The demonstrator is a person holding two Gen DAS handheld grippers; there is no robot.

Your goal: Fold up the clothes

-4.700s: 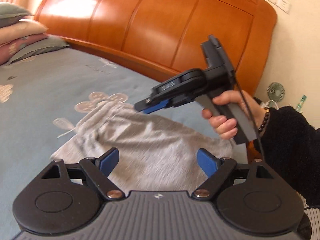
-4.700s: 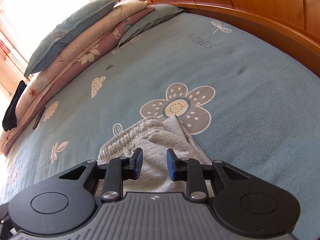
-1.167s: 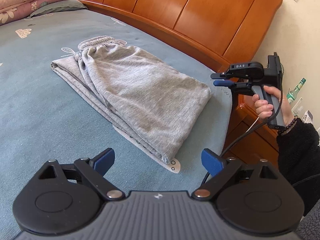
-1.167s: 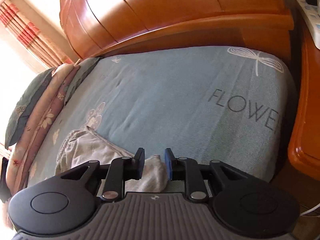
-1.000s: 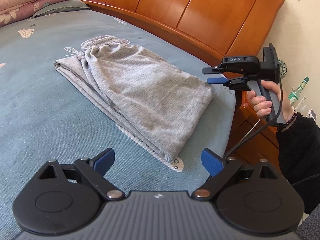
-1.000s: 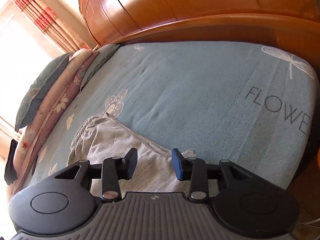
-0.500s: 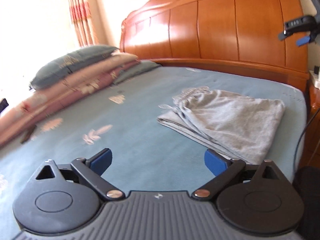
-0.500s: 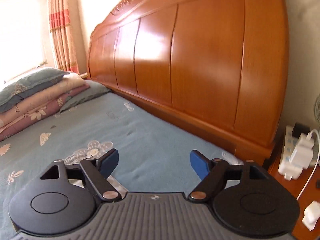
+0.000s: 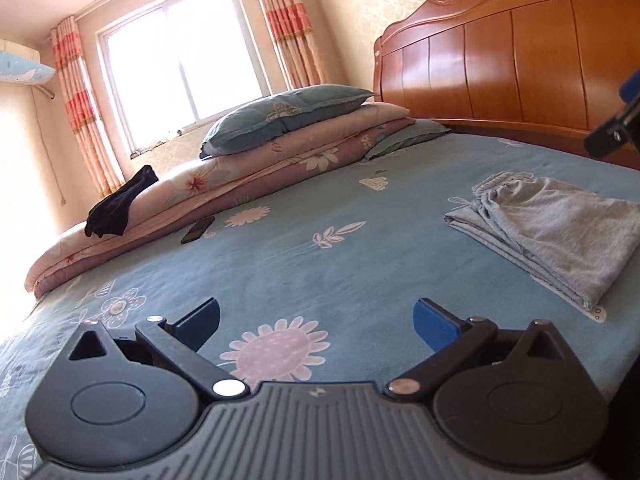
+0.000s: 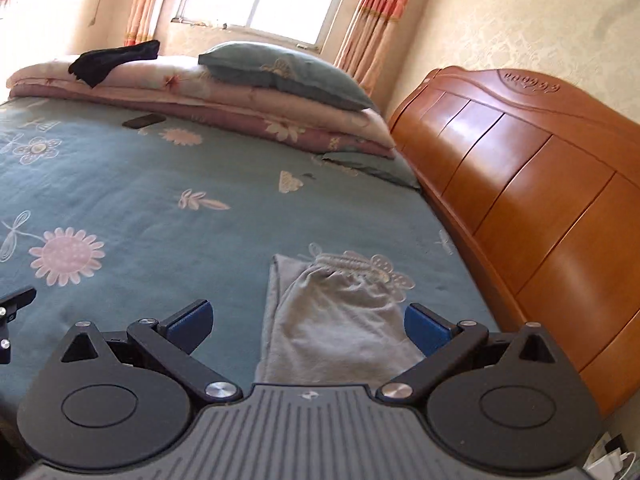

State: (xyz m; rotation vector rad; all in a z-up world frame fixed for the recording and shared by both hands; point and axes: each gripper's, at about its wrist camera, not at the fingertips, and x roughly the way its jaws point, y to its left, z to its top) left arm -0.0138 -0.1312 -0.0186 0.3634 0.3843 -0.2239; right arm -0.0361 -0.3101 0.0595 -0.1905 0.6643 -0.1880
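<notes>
Now both tools hang above the bed point(image 9: 320, 264), clear of the cloth. Left gripper point(image 9: 316, 316): jaws spread fully, holding nothing. Right gripper point(image 10: 306, 320): jaws have just been opening, now wide, empty, the folded grey trousers point(image 10: 340, 320) lying flat on the sheet beneath. From the left wrist, trousers point(image 9: 552, 228) sit at 3 o'clock, near the headboard point(image 9: 520, 60). Stacked quilts point(image 9: 240, 176) at 11 o'clock.
</notes>
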